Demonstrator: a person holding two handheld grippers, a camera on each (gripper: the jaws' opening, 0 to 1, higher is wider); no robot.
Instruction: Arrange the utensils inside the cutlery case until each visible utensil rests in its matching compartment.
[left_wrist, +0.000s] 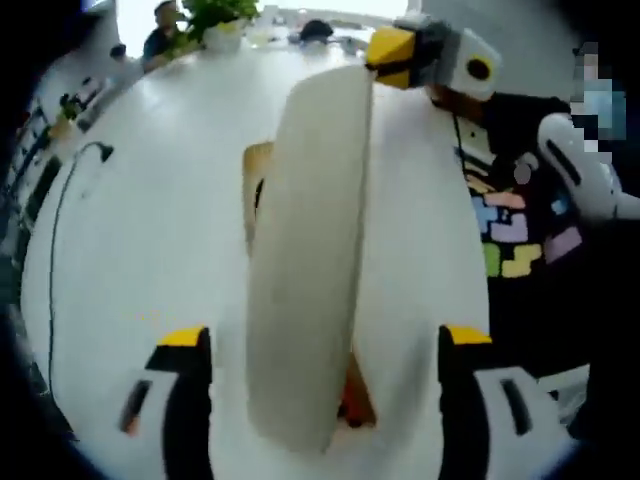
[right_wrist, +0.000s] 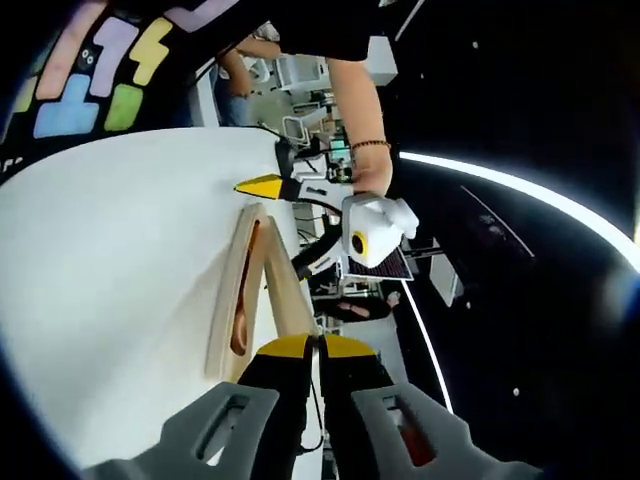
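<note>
Cream-coloured lid (left_wrist: 305, 260) of the wooden cutlery case (left_wrist: 255, 190), tilted up off the white table (left_wrist: 150, 250) and running straight away from the camera in the left gripper view. Left gripper (left_wrist: 325, 335) low in that view, yellow-tipped jaws spread wide, one on each side of the lid's near end and clear of it. Something small and orange (left_wrist: 350, 405) under the near end of the lid; cannot tell what. Sliver of the case's pale wood beside the lid on its left. Right gripper (left_wrist: 392, 55) at the lid's far end, yellow tip against the edge. Dark cable (left_wrist: 60, 220) trailing over the table on the left, potted plant (left_wrist: 220, 15) at the far edge.

Seen from the right gripper view: right gripper (right_wrist: 310, 345) with jaws drawn together, pinching the near edge of the lid (right_wrist: 288, 290). Lid raised at a slant over the case (right_wrist: 222, 320), long side of the case resting on the table (right_wrist: 100, 250). Wooden spoon (right_wrist: 243, 315) lying lengthwise in a compartment; cannot tell which one. Left gripper (right_wrist: 265, 185) beyond the far end of the case, held by a person's bare arm (right_wrist: 355, 100).
</note>
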